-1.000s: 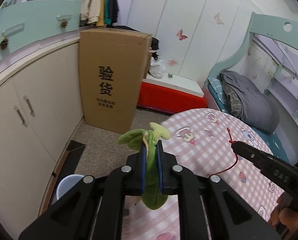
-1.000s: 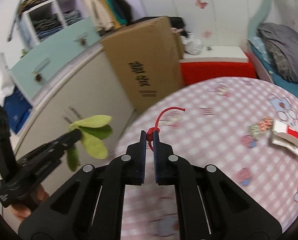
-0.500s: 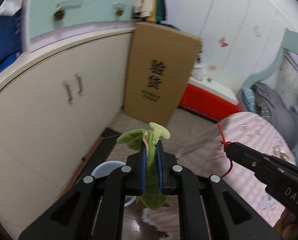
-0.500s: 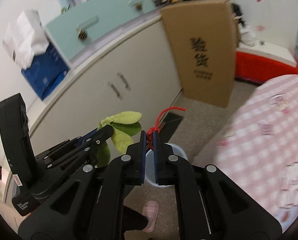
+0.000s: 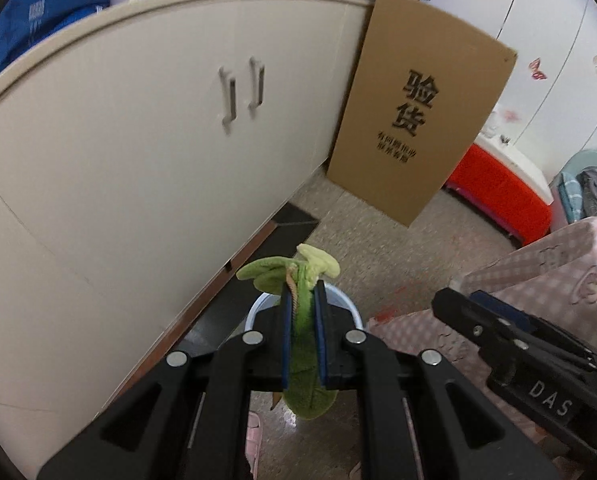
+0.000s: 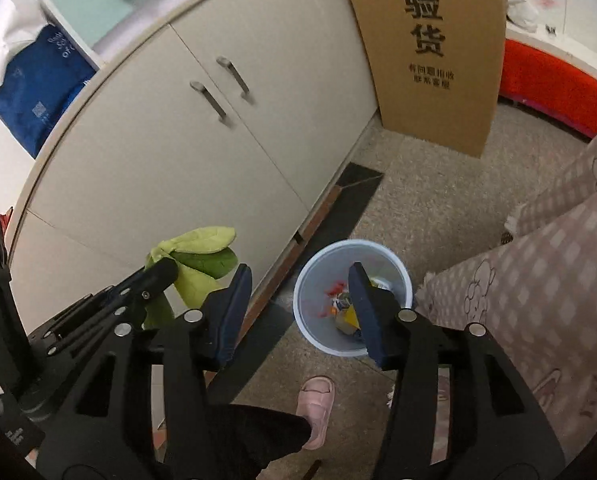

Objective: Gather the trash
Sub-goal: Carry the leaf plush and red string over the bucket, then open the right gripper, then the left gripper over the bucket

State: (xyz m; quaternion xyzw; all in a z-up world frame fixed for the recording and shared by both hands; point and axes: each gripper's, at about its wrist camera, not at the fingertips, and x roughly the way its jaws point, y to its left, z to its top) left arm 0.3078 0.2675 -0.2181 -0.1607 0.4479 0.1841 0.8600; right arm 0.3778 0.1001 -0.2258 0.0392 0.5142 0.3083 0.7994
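Observation:
My left gripper [image 5: 303, 296] is shut on a green fabric leaf piece [image 5: 304, 344], held above a pale blue trash bin [image 5: 344, 300] on the floor. In the right wrist view the bin [image 6: 318, 336] stands below my right gripper [image 6: 298, 280], which is open and empty. The bin holds a red string [image 6: 332, 289] and coloured wrappers [image 6: 344, 314]. The leaf piece [image 6: 200, 256] and my left gripper [image 6: 160, 274] show at the left of that view. My right gripper [image 5: 448, 300] shows at the right of the left wrist view.
White cabinets [image 6: 202, 148] run along the left. A tall cardboard box [image 5: 418, 120] leans against them. A pink checked tablecloth [image 6: 538, 288] hangs at the right. A red box [image 5: 498, 192] stands behind. A foot in a pink slipper [image 6: 318, 400] is near the bin.
Both grippers swung from the table to above the bin. My right gripper opened and the red string it held now lies in the bin. My left gripper still holds the leaf piece.

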